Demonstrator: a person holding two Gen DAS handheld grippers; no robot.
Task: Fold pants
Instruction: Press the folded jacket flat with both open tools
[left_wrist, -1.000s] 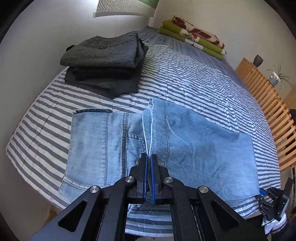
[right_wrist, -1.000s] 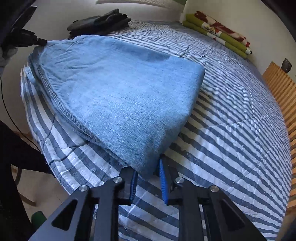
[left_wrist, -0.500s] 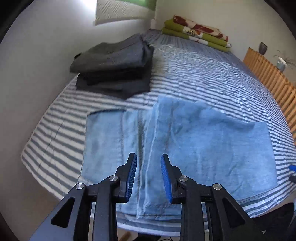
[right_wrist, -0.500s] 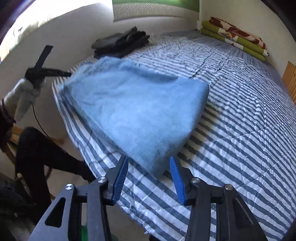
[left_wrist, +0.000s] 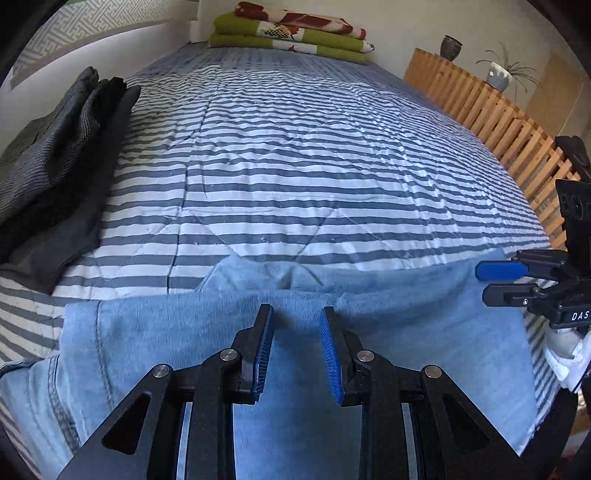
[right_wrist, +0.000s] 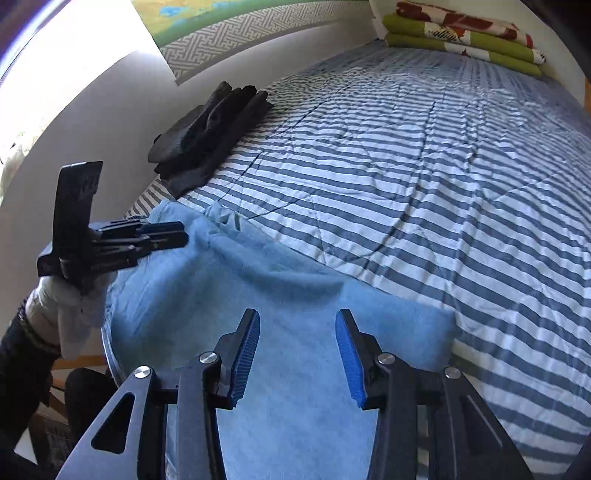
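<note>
Folded light-blue jeans (left_wrist: 369, 332) lie flat at near edge of bed, on striped quilt (left_wrist: 295, 166). Left gripper (left_wrist: 295, 347) hovers over jeans, fingers spread, nothing between pads. Right gripper (right_wrist: 297, 354) also above denim w/ gap between fingers; its jaws are closing, no fabric pinched. Each gripper shows in the other's view: right one at right edge of left cam, left one at left of right cam w/ white-gloved hand (right_wrist: 70, 302) on its grip. Surroundings: stack of dark folded garments (left_wrist: 55, 166) on bed, left of jeans, apart from them; green/red folded blankets (left_wrist: 291, 33) at far end; wooden slatted rail (left_wrist: 498, 118) along right side, vase (left_wrist: 450, 46) and potted plant (left_wrist: 498, 74) behind it. Jeans' near part hidden under gripper bodies; the denim looks soft and blurred, so fold layers are hard to make out.
</note>
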